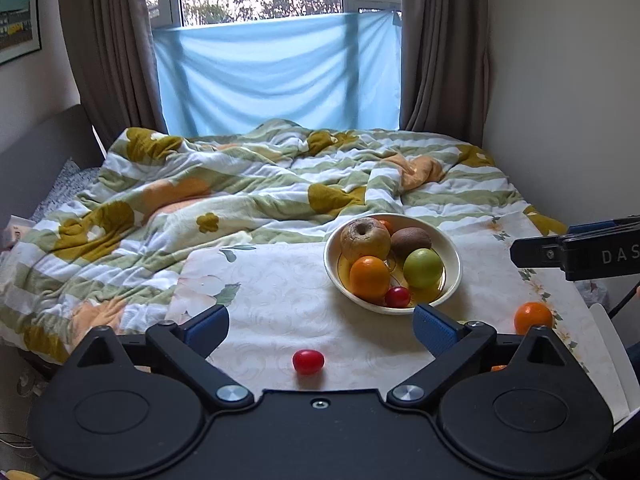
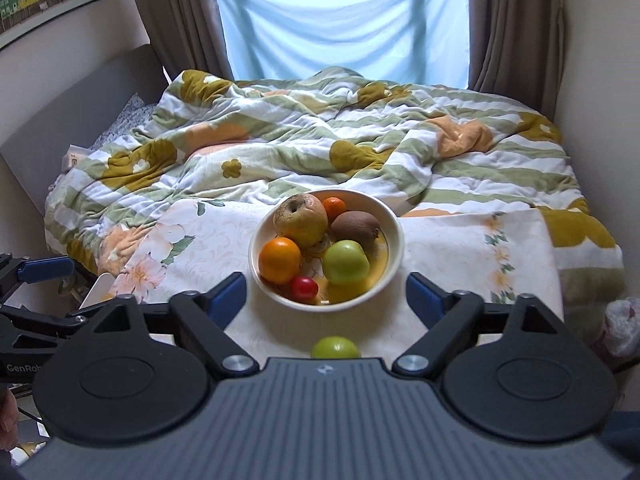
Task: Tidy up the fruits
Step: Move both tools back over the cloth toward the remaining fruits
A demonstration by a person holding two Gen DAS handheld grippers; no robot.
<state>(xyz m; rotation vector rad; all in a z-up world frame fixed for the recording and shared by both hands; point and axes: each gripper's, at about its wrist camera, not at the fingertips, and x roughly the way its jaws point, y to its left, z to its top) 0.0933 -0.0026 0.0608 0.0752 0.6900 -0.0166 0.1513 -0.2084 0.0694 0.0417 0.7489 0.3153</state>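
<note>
Left hand-held gripper and right hand-held gripper both gape wide, empty, tilted downward

The bowl is looking glossy and ceramic, the kiwi is showing rough matt skin, the quilt is lying soft cloth.

White letters "DAS" on the black right gripper at the right edge of the left wrist view, white letters "GenRob" on the black left gripper at the left edge of the right wrist view
</note>
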